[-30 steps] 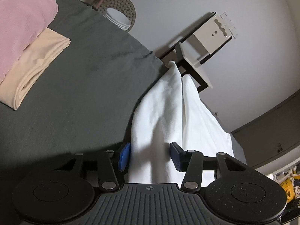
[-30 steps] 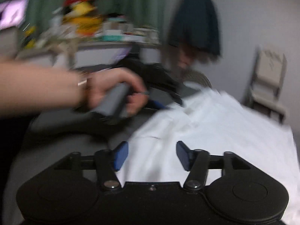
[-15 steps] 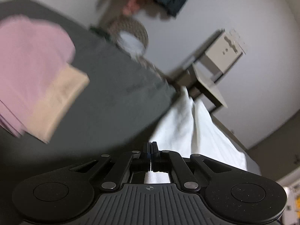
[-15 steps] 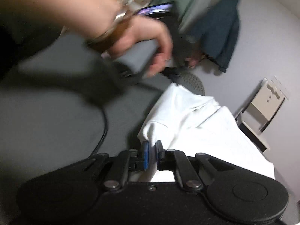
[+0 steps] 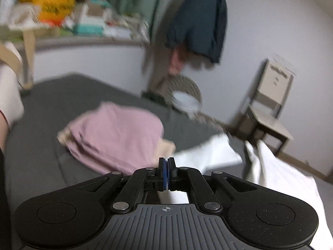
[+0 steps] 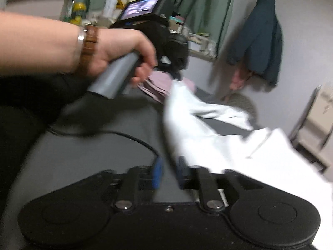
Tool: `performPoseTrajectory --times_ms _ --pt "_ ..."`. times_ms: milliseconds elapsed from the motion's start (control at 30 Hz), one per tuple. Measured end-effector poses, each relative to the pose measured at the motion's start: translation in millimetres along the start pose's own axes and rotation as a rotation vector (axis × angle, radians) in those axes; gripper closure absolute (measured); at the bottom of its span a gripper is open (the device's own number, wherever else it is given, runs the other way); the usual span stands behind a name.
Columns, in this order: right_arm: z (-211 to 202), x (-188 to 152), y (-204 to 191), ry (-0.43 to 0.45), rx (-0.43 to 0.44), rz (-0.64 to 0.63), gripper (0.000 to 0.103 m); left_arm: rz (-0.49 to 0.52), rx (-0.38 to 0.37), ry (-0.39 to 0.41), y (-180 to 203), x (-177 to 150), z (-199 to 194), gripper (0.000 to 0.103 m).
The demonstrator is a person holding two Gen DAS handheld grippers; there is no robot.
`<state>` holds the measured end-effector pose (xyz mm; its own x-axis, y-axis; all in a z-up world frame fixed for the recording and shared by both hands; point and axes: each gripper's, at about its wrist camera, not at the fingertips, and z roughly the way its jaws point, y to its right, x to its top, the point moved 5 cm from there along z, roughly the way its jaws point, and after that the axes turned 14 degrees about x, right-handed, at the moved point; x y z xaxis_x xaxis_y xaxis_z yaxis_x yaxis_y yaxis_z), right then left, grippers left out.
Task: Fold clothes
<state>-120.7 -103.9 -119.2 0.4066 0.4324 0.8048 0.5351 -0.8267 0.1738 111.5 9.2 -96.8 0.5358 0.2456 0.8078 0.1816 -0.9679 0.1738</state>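
A white garment (image 5: pixel 210 156) lies partly on the grey bed (image 5: pixel 41 156), its near edge lifted. My left gripper (image 5: pixel 166 164) is shut on that edge. In the right wrist view a hand (image 6: pixel 124 48) holds this left gripper (image 6: pixel 177 77) up, and the white garment (image 6: pixel 208 141) hangs from it in a taut band. The band runs down into my right gripper (image 6: pixel 169 166), whose jaws stand close together on the cloth. A folded pink garment (image 5: pixel 116 137) lies on a beige one (image 5: pixel 164 148) behind the left gripper.
A beige chair (image 5: pixel 268 112) stands past the bed's far right corner, with a woven basket (image 5: pixel 183 91) beside it. A dark jacket (image 5: pixel 199 20) hangs on the wall. A black cable (image 6: pixel 133 137) crosses the bed by the right gripper. Cluttered shelves line the back.
Both grippers were open over the white garment a second ago, then shut on its edge. The left gripper has since risen and swung towards the pink stack, lifting the cloth.
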Motion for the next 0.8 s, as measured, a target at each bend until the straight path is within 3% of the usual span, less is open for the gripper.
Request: performPoseTrajectory --times_ms 33,167,233,433,567,633,700,733,767,800 --pt "-1.1 -5.3 -1.4 -0.040 -0.025 -0.025 0.063 -0.007 -0.008 0.002 -0.7 -2.0 -0.5 0.103" --pt "0.5 -37.3 -6.7 -0.255 -0.103 -0.154 0.065 -0.003 -0.017 -0.002 1.4 -6.8 2.8 0.103" --pt "-7.0 -49.7 -12.5 -0.318 -0.099 -0.169 0.065 -0.006 -0.023 -0.001 5.3 -3.4 8.3 0.103" --pt "0.1 -54.3 -24.1 -0.313 -0.119 -0.213 0.066 0.012 -0.053 -0.013 21.6 -0.9 15.2 0.103" --pt "27.0 -50.5 -4.9 -0.294 -0.154 -0.243 0.067 -0.040 -0.138 -0.068 15.9 -12.3 0.0 0.102" --pt "31.0 -50.3 5.3 -0.305 -0.164 -0.199 0.086 -0.051 -0.170 -0.122 8.4 -23.8 -9.3 0.101" --pt "25.6 -48.5 10.9 -0.294 -0.152 -0.137 0.092 -0.051 -0.155 -0.164 -0.9 -37.2 -17.2 0.089" --pt "15.5 -43.5 12.6 -0.251 -0.112 -0.087 0.092 -0.052 -0.142 -0.181 -5.9 -44.1 -21.1 0.072" --pt "4.7 -38.6 15.9 -0.220 -0.033 -0.006 0.092 -0.058 -0.130 -0.190 -10.7 -50.2 -24.3 0.049" --pt "-6.4 -33.4 19.4 -0.191 0.051 0.080 0.092 -0.068 -0.121 -0.188 -15.7 -54.9 -26.4 0.036"
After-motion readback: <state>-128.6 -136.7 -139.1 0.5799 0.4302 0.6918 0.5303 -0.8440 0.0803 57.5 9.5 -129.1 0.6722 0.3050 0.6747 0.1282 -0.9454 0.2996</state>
